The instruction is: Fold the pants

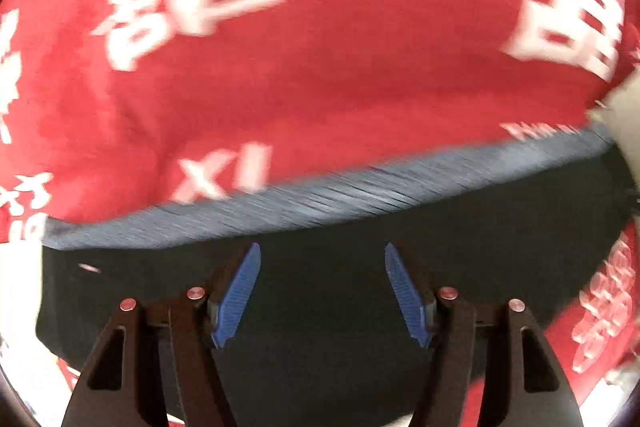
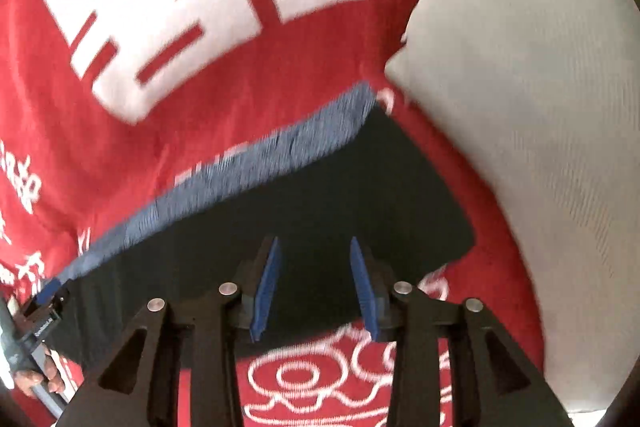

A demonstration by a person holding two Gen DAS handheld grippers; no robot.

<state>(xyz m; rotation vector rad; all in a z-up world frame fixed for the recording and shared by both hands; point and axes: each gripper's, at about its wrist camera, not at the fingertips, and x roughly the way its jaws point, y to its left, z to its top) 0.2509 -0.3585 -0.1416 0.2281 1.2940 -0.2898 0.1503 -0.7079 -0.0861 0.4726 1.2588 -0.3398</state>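
Pants (image 1: 320,307) under both parted, empty tongs; pale cushion (image 2: 520,107) mainly in right view.

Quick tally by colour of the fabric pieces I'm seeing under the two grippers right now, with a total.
Red with white print: 1, the cloth spread underneath.
Dark with a blue-grey band: 1, the pants, folded flat on the cloth.
Pale grey-white: 1, the fabric at the right edge.
Total: 3.
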